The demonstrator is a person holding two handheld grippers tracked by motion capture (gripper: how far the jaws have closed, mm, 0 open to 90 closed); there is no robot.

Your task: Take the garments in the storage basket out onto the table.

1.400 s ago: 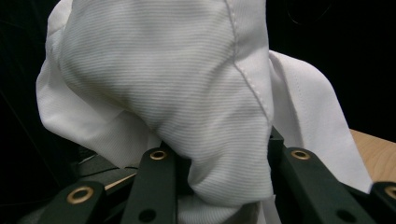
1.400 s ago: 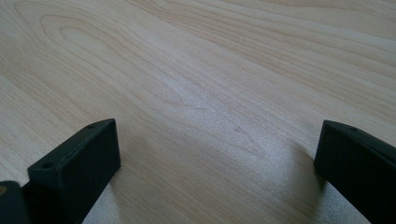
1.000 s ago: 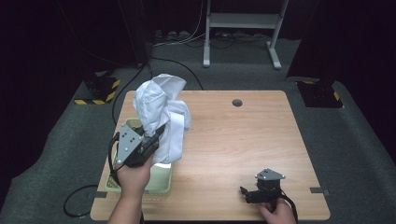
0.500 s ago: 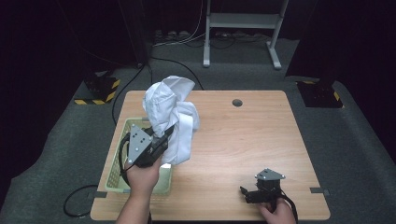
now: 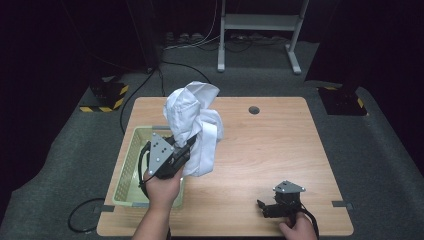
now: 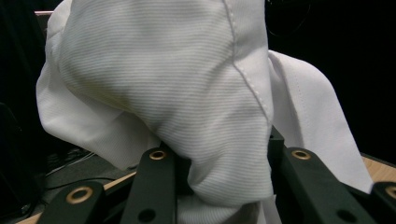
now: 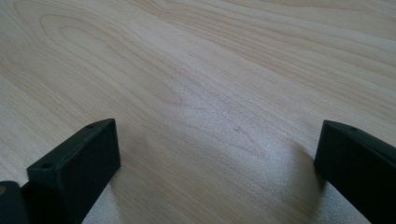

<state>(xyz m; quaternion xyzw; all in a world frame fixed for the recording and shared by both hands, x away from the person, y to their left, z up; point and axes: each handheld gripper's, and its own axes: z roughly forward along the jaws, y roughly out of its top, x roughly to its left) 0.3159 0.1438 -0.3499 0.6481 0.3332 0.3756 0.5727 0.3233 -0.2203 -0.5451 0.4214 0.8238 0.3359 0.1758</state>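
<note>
Dark floor surrounds a wooden desk (image 5: pixel 280 145). Above its left side, over a green basket (image 5: pixel 131 165), the left gripper (image 5: pixel 189 145) has its fingers clamped on a bunched white cloth (image 5: pixel 192 117). The right gripper (image 5: pixel 261 206) rests near the front edge, fingers wide apart, holding nothing.

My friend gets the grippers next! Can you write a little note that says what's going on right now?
Left gripper: shut on the white cloth, held up above the table beside the green basket.
Right gripper: open, nothing in it, resting low at the table's near right edge.
Done: the cloth is lifted, bunched, most of it hanging over the wood to the right of the basket.
Left: probably lay the cloth on the table and bring the right gripper in to help, though where it should end up isn't clear from here.
</note>
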